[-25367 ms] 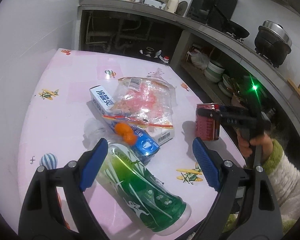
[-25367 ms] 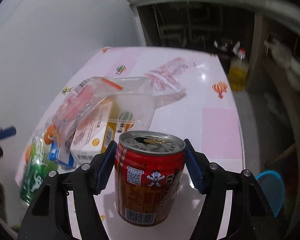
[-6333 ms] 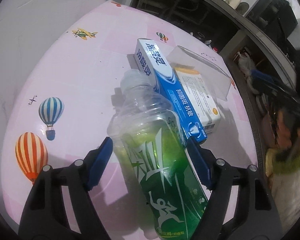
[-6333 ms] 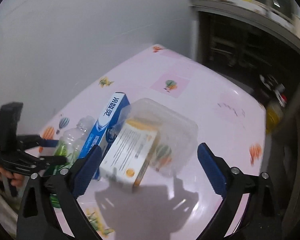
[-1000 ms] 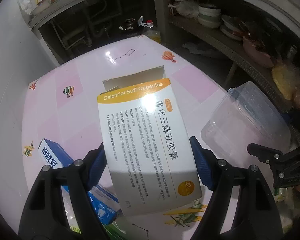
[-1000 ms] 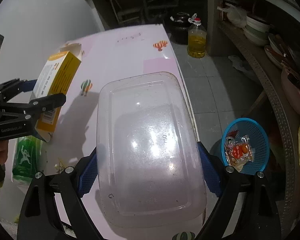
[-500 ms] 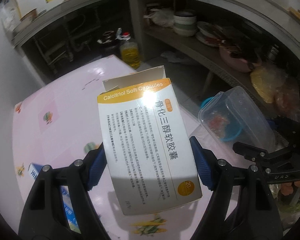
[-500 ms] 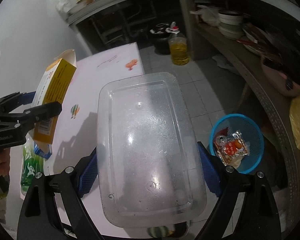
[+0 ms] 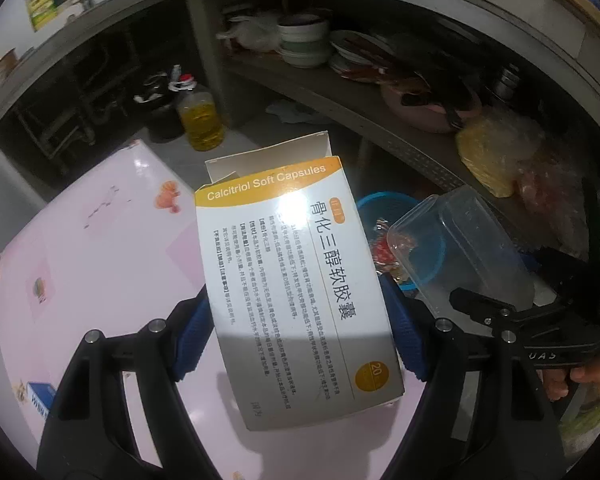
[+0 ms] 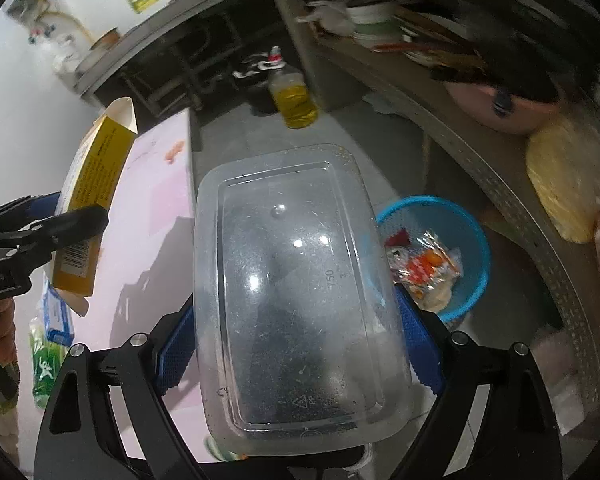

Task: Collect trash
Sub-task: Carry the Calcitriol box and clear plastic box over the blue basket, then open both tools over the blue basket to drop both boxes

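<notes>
Both grippers raised past the pink table [image 9: 100,264] edge, left gripper [image 9: 300,330] clamped on the white-and-orange capsule box [image 9: 296,292], right gripper [image 10: 300,344] clamped on the clear plastic container [image 10: 296,292], blue trash basket [image 10: 470,236] on the floor below, right of the container, oil bottle [image 10: 294,106] beyond.

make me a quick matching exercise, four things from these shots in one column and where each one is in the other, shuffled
Things:
1. Calcitriol capsule box
2. clear plastic container
3. blue waste basket
4. blue toothpaste box

Places:
A. on the floor beside the pink table
B. lying on the table
C. in the left claw
D. in the right claw

Pairs: 1-C, 2-D, 3-A, 4-B
</notes>
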